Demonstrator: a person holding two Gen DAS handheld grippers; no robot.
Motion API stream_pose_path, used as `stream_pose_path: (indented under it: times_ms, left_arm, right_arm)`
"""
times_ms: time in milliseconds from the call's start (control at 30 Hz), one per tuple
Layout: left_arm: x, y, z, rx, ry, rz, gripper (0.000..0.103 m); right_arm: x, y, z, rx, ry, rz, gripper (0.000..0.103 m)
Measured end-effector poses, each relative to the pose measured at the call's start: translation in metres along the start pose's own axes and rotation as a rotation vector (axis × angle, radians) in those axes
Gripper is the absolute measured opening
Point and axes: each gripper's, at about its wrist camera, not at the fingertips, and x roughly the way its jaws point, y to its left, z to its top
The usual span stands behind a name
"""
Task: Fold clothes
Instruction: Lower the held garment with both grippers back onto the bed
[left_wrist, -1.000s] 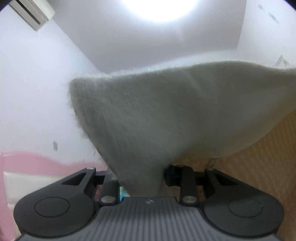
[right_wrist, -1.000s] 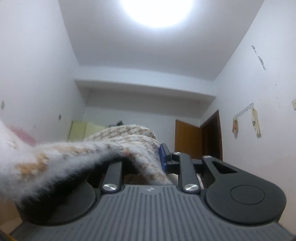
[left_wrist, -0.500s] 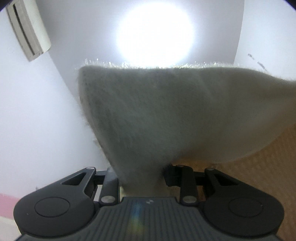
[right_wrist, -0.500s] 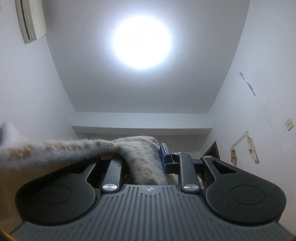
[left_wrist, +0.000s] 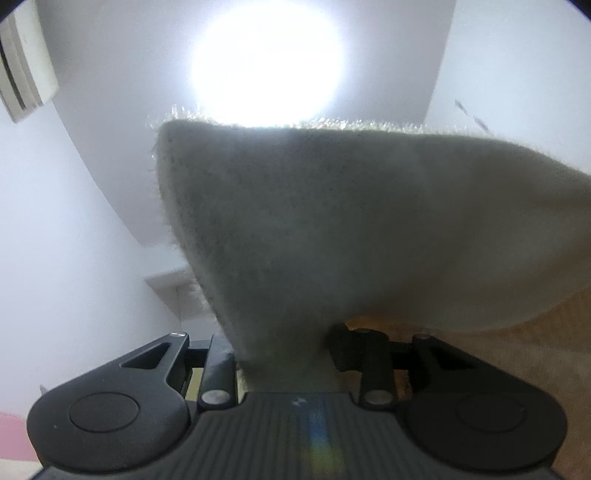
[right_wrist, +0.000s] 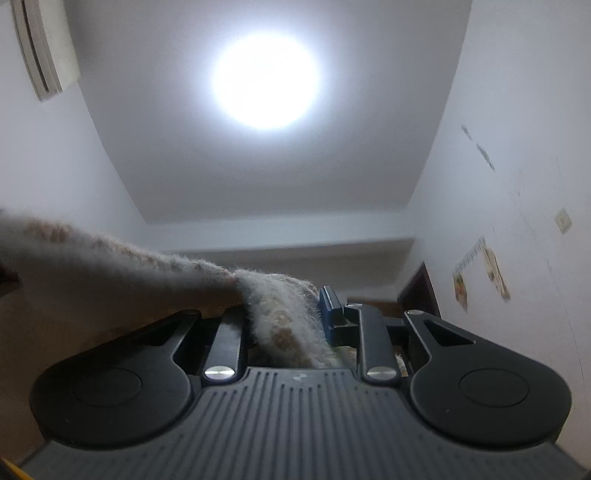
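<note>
A fuzzy cream knitted garment (left_wrist: 332, 221) with tan pattern fills the middle of the left wrist view, lifted against the ceiling. Its bunched edge runs down between the fingers of my left gripper (left_wrist: 280, 332), whose jaws are opening slightly with the cloth still pinched between them. In the right wrist view the same garment (right_wrist: 110, 273) stretches in from the left edge and drops between the fingers of my right gripper (right_wrist: 284, 314), which is shut on it. The blue pad of one right finger shows beside the cloth. The fingertips of both grippers are hidden by fabric.
Both cameras point up at the white ceiling and its bright round lamp (right_wrist: 266, 81). An air conditioner (right_wrist: 44, 48) hangs high on the left wall. A dark brown door (right_wrist: 417, 291) and wall hooks with papers (right_wrist: 480, 273) are at the right.
Both grippers have tilted upward with the garment, so the lamp now sits lower in each view. In the right view the cloth has pulled taut toward the left.
</note>
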Motion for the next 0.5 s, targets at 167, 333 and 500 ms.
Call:
stream_pose_path:
  times_ms: [167, 333, 500]
  left_arm:
    - [0.043, -0.017, -0.094, -0.054, 0.227, -0.042, 0.034]
    - [0.112, -0.041, -0.205, -0.084, 0.444, -0.055, 0.033]
    - [0.197, -0.065, -0.322, -0.085, 0.647, -0.081, 0.033]
  right_arm:
    - [0.04, -0.005, -0.066, 0.01, 0.188, -0.014, 0.02]
    - [0.129, 0.008, -0.181, -0.019, 0.443, -0.019, 0.019]
    - [0.218, 0.012, -0.307, -0.098, 0.675, -0.023, 0.018]
